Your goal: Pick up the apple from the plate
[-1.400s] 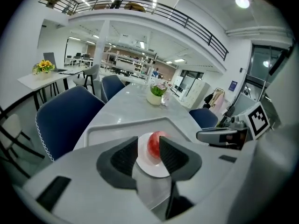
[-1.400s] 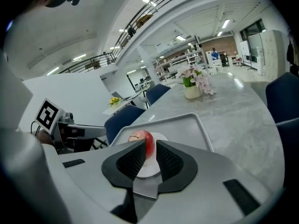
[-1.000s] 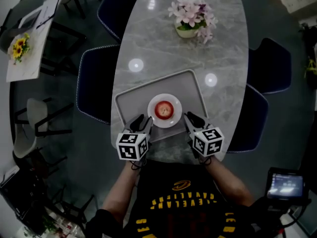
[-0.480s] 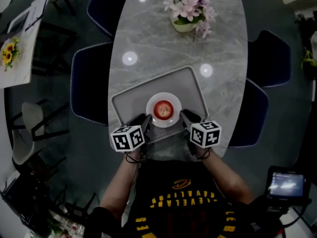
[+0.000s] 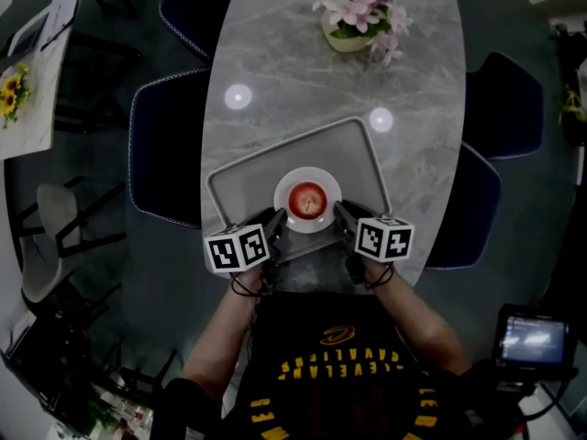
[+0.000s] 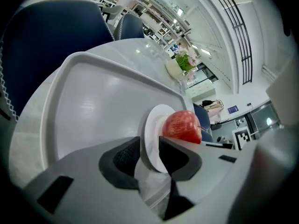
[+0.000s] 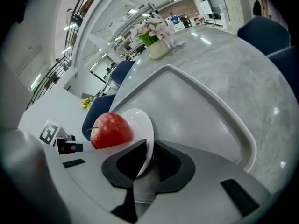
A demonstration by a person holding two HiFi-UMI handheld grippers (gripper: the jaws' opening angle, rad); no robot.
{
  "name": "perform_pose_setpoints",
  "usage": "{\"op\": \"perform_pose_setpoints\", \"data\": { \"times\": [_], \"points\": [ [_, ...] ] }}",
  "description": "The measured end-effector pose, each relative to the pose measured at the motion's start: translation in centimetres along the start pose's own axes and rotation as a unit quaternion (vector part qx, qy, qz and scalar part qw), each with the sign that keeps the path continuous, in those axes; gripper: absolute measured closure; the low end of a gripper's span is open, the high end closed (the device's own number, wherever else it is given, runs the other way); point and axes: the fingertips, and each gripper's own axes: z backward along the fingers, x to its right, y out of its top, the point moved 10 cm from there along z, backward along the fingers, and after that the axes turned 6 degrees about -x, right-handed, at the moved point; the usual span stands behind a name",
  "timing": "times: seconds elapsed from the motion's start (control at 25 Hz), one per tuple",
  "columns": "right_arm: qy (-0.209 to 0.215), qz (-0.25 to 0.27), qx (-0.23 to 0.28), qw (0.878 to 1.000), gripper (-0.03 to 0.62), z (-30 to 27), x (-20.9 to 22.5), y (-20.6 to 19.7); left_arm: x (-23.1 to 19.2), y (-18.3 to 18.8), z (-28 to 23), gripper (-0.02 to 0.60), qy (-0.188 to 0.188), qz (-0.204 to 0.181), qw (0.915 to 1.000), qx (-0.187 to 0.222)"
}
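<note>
A red apple (image 5: 306, 197) sits on a small white plate (image 5: 285, 182) in a grey tray (image 5: 238, 186) on the marble table. My left gripper (image 5: 275, 221) is at the plate's left edge and my right gripper (image 5: 340, 213) at its right edge. In the left gripper view the plate's rim (image 6: 152, 125) runs between the two black pads of the left gripper (image 6: 149, 149), with the apple (image 6: 182, 126) just beyond. In the right gripper view the right gripper (image 7: 147, 155) is shut on the plate's rim (image 7: 142, 122) in the same way, the apple (image 7: 111, 130) to its left.
A pot of pink flowers (image 5: 358, 12) stands at the table's far end. Dark blue chairs (image 5: 165, 145) flank the table on both sides. The tray's raised rim (image 7: 224, 120) surrounds the plate. The table's near edge lies right behind my grippers.
Both grippers have moved inward from beside the plate onto its left and right rim. The apple has stayed on the plate.
</note>
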Motion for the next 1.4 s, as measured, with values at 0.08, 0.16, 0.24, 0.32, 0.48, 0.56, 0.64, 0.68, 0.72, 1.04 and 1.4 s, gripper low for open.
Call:
{"op": "perform_pose_setpoints", "data": {
  "times": [0.08, 0.16, 0.24, 0.32, 0.48, 0.56, 0.64, 0.68, 0.72, 1.04, 1.4],
  "points": [
    [0.011, -0.027, -0.001, 1.0, 0.542, 0.1, -0.1, 0.0, -0.1, 0.1, 0.2, 0.454, -0.013, 0.018, 0.9997, -0.004],
    [0.021, -0.044, -0.001, 0.999, 0.542, 0.1, 0.0, 0.0, -0.2, 0.2, 0.1, 0.454, -0.023, 0.028, 0.9993, -0.008],
    [0.029, -0.059, 0.0, 0.998, 0.542, 0.0, 0.2, 0.0, -0.2, 0.2, -0.2, 0.461, -0.022, 0.032, 0.9992, -0.012],
    [0.033, -0.069, 0.0, 0.997, 0.542, -0.1, 0.3, -0.1, -0.3, 0.2, -0.5, 0.505, -0.023, 0.046, 0.9986, -0.016],
    [0.042, -0.08, -0.002, 0.996, 0.543, -0.1, 0.4, -0.1, -0.8, 0.1, -0.6, 0.538, -0.032, 0.074, 0.9965, -0.02],
    [0.05, -0.092, -0.003, 0.994, 0.548, -0.1, 0.7, -0.1, -0.8, 0.2, -0.6, 0.54, -0.034, 0.075, 0.9963, -0.024],
    [0.056, -0.103, -0.003, 0.993, 0.548, -0.1, 0.9, -0.1, -0.7, 0.3, -0.6, 0.54, -0.034, 0.075, 0.9963, -0.026],
    [0.058, -0.107, -0.003, 0.993, 0.549, -0.1, 0.9, -0.1, -0.7, 0.3, -0.6, 0.541, -0.035, 0.075, 0.9963, -0.026],
    [0.06, -0.11, -0.004, 0.992, 0.548, -0.1, 1.0, -0.1, -0.6, 0.4, -0.6, 0.541, -0.035, 0.075, 0.9962, -0.026],
    [0.066, -0.119, 0.003, 0.991, 0.549, 0.5, 1.8, -0.6, 0.1, 0.0, -1.0, 0.541, -0.036, 0.067, 0.9967, -0.028],
    [0.078, -0.125, 0.028, 0.989, 0.551, 2.8, 2.7, -1.9, 2.1, -1.4, -0.8, 0.541, -0.039, 0.047, 0.9977, -0.03]
  ]
}}
